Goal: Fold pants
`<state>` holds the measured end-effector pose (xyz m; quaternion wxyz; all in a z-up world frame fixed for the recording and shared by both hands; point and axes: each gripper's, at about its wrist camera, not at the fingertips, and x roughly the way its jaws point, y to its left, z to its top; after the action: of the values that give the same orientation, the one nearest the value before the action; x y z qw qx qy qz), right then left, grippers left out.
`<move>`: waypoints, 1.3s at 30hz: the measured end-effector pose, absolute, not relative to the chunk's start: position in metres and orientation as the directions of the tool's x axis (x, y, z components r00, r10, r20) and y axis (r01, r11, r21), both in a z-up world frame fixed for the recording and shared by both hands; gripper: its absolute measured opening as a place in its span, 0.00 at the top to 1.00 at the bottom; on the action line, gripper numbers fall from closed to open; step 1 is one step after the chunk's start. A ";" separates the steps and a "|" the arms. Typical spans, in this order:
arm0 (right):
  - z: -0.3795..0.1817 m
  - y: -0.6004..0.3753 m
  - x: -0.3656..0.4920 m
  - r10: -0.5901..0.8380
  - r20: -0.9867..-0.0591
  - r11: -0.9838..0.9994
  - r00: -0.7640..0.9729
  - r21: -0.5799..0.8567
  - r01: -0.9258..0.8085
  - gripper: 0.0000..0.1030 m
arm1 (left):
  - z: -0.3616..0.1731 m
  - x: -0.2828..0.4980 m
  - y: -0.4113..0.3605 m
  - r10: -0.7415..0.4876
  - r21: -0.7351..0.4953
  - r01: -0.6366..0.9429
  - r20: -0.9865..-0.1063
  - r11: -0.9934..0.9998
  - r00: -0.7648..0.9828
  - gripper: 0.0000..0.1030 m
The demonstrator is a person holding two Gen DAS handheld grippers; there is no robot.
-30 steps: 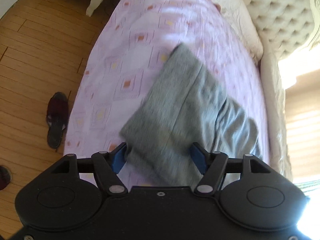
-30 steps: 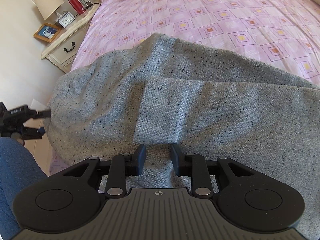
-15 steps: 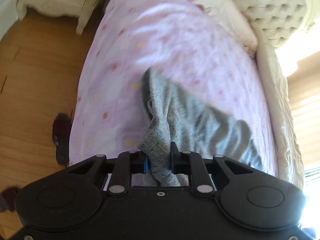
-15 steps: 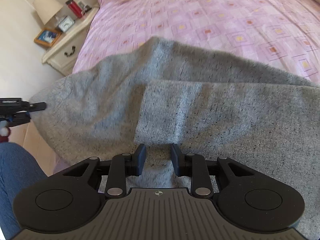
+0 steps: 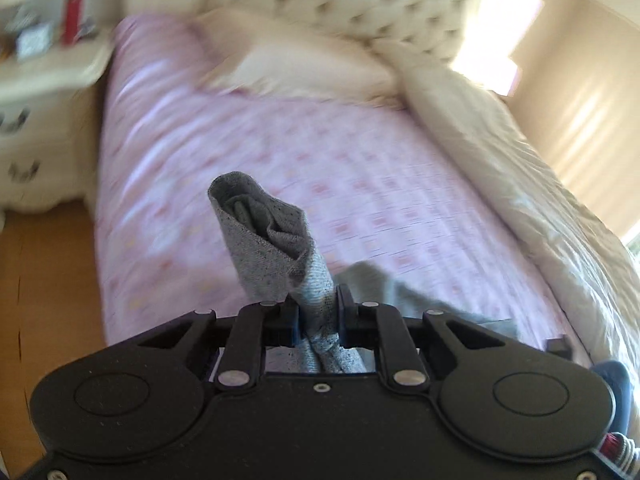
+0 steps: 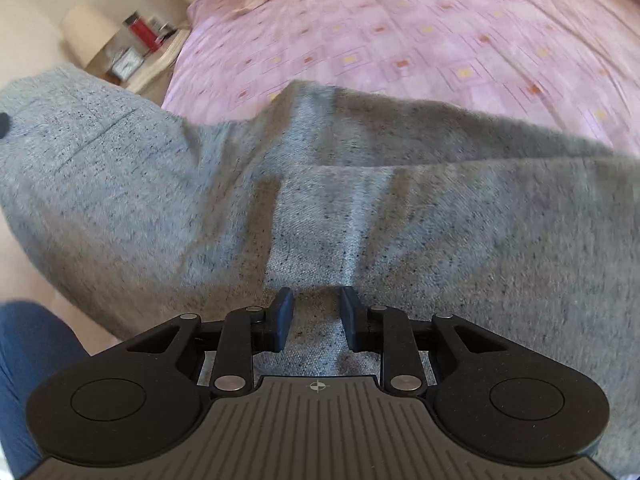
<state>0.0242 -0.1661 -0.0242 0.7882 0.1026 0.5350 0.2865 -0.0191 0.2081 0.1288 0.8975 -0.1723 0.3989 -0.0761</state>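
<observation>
The grey speckled pants (image 6: 400, 208) lie folded on the pink patterned bed (image 6: 400, 32). My left gripper (image 5: 318, 312) is shut on a bunched end of the pants (image 5: 264, 236), which sticks up in front of it above the bed (image 5: 360, 176). In the right wrist view that lifted end rises at the left (image 6: 72, 128). My right gripper (image 6: 316, 312) sits low over the near part of the pants with a gap between its fingers; the cloth lies under them and I cannot tell if any is pinched.
A cream tufted headboard (image 5: 360, 4) and pillows (image 5: 296, 68) are at the bed's head. A white nightstand (image 5: 36, 92) with a lamp (image 6: 88, 32), a red bottle (image 6: 142, 32) and a clock stands beside the bed. Wooden floor (image 5: 44, 288) lies left. A jeans-clad leg (image 6: 28, 360) is near.
My left gripper shut on the end of the pants and lifted it, swinging toward the headboard. The lifted cloth rose at the left of the right wrist view. The right gripper stayed put.
</observation>
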 end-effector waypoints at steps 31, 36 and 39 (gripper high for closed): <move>0.013 -0.247 0.019 0.575 -0.587 0.768 0.570 0.627 -0.130 0.75 | 0.096 0.020 0.131 -0.174 -0.230 -0.024 -0.797 0.973 0.579 0.68; -0.003 -0.214 0.007 0.652 -0.626 0.746 0.427 0.631 -0.214 0.73 | 0.063 0.032 0.145 -0.124 -0.215 -0.115 -0.841 0.970 0.527 0.68; -0.011 -0.199 0.000 0.658 -0.644 0.747 0.390 0.623 -0.232 0.62 | 0.047 0.029 0.150 -0.159 -0.240 -0.113 -0.864 0.964 0.479 0.68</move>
<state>0.0000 -0.1994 -0.0108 0.8032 0.2232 0.4778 0.2771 0.0293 0.1495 0.0469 0.8495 -0.1330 0.5103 -0.0135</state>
